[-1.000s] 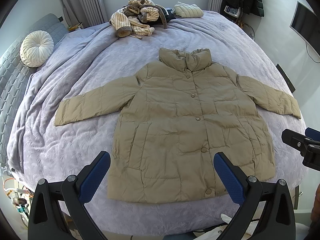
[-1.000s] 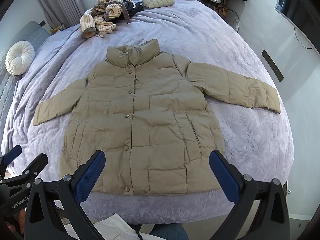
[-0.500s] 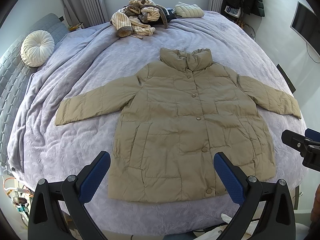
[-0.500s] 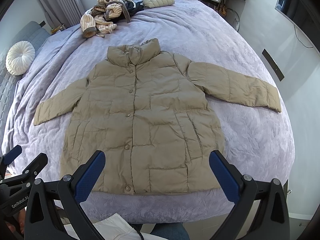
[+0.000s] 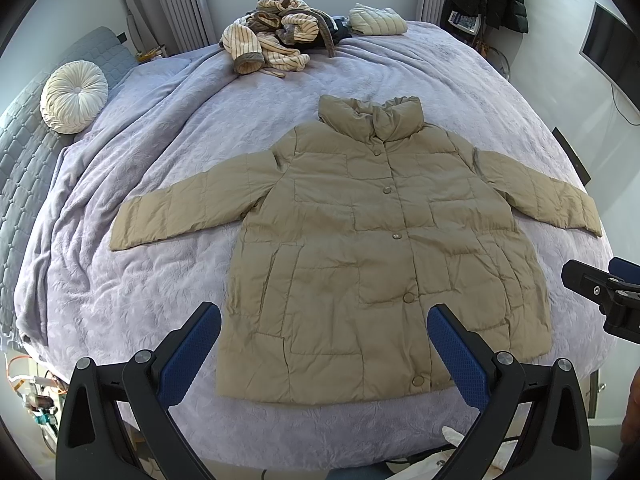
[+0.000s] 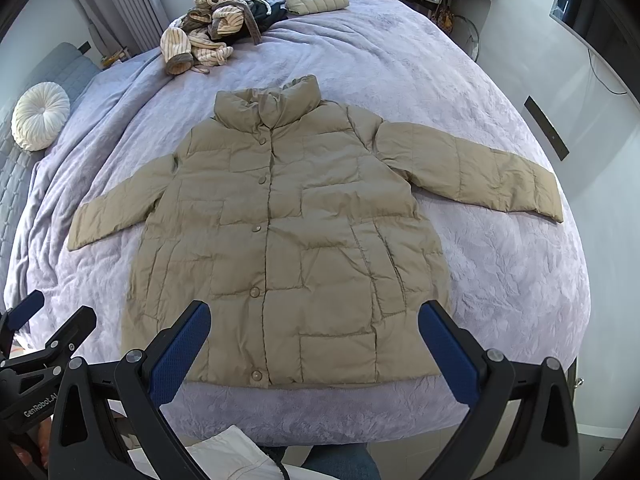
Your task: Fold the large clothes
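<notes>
Lying face up and buttoned on the lavender bedspread (image 5: 168, 184): a khaki puffer jacket (image 5: 376, 240), collar (image 5: 370, 120) pointing to 12 o'clock, hem at 6 o'clock near the bed edge. Both sleeves spreading out flat, one toward 9 o'clock (image 5: 188, 208), the other toward 3 o'clock (image 6: 472, 168), probably laid so for folding inward first. Farther away, at 12 o'clock, sitting as a heap: striped clothes (image 5: 268, 44), and beside them a folded pale quilted garment (image 5: 376, 20), likely already done. At 10 o'clock, resting by the headboard: a round white cushion (image 5: 74, 96).

Hovering above the hem, wide open and gripping nothing: the left gripper (image 5: 324, 344). Likewise spread wide and empty over the hem: the right gripper (image 6: 314, 340). Not touching the jacket yet, apparently; the hem showing between the blue pads in both views.
</notes>
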Tool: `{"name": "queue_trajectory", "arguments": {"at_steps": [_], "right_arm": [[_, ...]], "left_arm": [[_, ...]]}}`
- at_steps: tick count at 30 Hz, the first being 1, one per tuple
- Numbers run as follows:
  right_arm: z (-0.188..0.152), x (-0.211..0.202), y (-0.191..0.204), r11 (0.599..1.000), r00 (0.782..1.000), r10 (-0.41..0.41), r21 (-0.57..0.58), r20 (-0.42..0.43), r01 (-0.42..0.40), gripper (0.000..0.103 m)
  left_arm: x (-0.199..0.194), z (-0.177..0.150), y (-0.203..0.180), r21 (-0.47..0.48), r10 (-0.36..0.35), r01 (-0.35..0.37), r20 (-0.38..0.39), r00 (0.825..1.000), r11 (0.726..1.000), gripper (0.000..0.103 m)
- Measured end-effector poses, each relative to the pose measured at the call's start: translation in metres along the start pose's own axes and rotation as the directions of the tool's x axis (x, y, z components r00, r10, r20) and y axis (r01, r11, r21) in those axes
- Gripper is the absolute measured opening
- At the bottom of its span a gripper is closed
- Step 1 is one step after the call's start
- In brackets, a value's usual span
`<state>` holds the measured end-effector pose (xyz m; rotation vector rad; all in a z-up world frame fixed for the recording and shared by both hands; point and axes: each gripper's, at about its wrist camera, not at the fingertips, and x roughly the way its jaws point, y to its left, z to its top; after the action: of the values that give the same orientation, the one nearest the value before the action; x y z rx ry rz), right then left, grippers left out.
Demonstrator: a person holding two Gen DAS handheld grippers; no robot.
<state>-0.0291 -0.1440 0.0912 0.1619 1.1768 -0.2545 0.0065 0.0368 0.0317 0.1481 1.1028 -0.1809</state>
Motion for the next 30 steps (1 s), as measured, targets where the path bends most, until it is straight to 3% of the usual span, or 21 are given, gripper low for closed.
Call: {"name": "queue_trajectory", "arguments": {"at_steps": [30], "right_arm": [[-0.0004,-0.0001,0.0005,1.000,1.000,0.001,0.004,-0.005,-0.001,0.103]], "left_arm": [[0.0007,0.0003,0.0025,-0.004,-0.003,0.003,-0.002,1.000,1.000,0.103]]}}
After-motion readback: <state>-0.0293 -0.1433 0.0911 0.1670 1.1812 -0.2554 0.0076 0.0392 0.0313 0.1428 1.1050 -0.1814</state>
